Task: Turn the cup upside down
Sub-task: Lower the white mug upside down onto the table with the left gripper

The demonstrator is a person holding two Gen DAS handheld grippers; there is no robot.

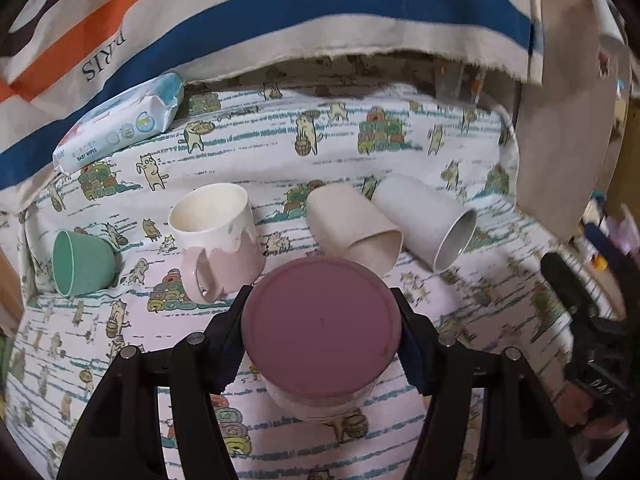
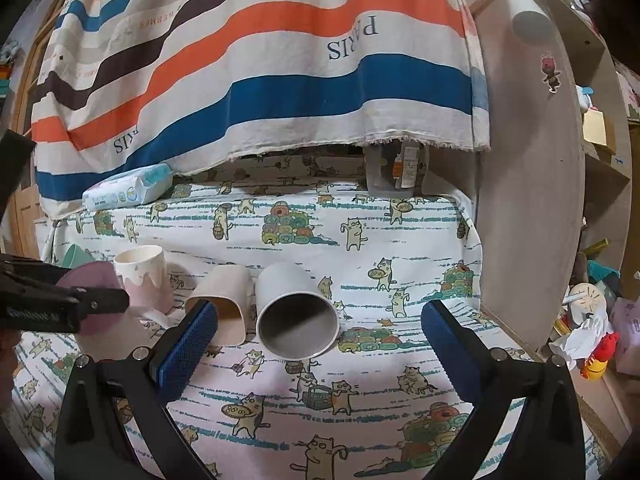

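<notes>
My left gripper (image 1: 322,328) is shut on a mauve cup (image 1: 320,328), held upside down with its flat base facing the camera, just above the cat-print cloth (image 1: 360,140). In the right wrist view the same cup (image 2: 94,280) shows at the far left between the left gripper's fingers. My right gripper (image 2: 320,344) is open and empty, facing a grey cup (image 2: 294,312) that lies on its side with its mouth toward me. A beige cup (image 2: 224,300) lies on its side beside it. A pink-and-white mug (image 1: 216,240) stands upright.
A green cup (image 1: 80,262) lies on its side at the left edge. A pack of baby wipes (image 1: 120,120) rests at the back left under a striped hanging cloth (image 2: 260,60). A wooden panel (image 2: 528,200) and cluttered shelves stand to the right. A clear container (image 2: 396,172) sits at the back.
</notes>
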